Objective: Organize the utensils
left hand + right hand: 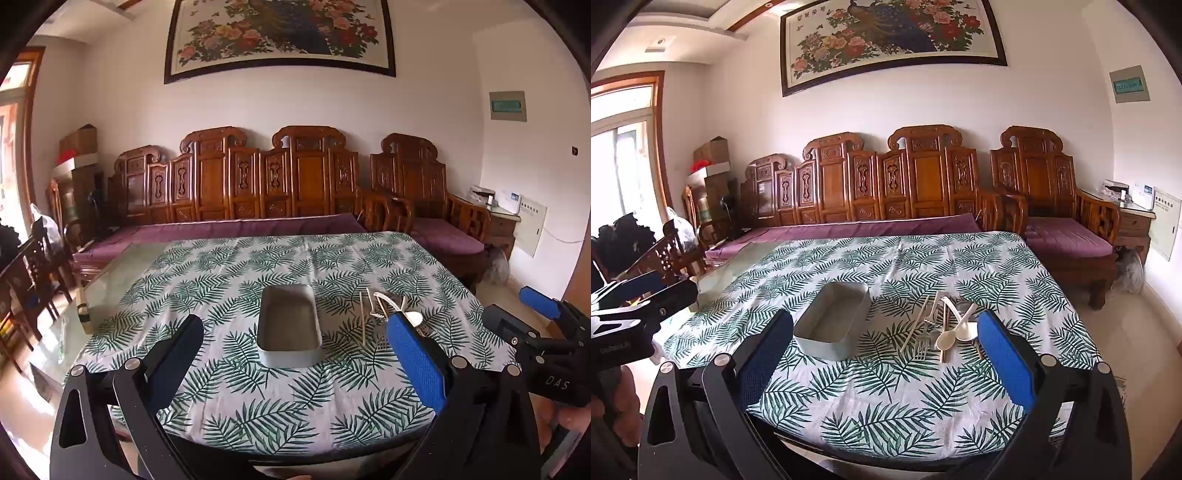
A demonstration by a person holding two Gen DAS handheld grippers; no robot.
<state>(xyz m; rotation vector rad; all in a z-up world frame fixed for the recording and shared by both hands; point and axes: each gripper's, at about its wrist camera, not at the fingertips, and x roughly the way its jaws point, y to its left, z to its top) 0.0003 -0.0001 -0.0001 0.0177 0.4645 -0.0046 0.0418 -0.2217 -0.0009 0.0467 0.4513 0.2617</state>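
At the far left a strip of bare glass tabletop (738, 273) shows beyond the left edge of the white tablecloth printed with green fern leaves (886, 406), and dark carved wooden chairs (33, 273) stand close off that side. The left gripper (295, 332), black with blue-padded fingers, hovers over the near edge of the table with its jaws spread fully wide and nothing between them; open cloth lies under and ahead of it.

Near the middle of the cloth sits the empty grey rectangular metal tin (833, 325), its long sides running away from the near edge, with clear cloth on its left, behind it and in front of it.

Just right of the tin, apart from its wall, lies the heap of utensils (945, 328): pale wooden chopsticks (916, 328), a silver metal fork (922, 345) and cream plastic spoons (946, 338), crossed over one another. More patterned cloth runs from the heap to the table's right edge.

The right gripper (886, 332) of the same build hangs over the near edge, jaws likewise spread to their widest and empty, its right finger in front of the heap's right end. Beyond the far edge runs a carved wooden sofa with purple cushions (868, 206).
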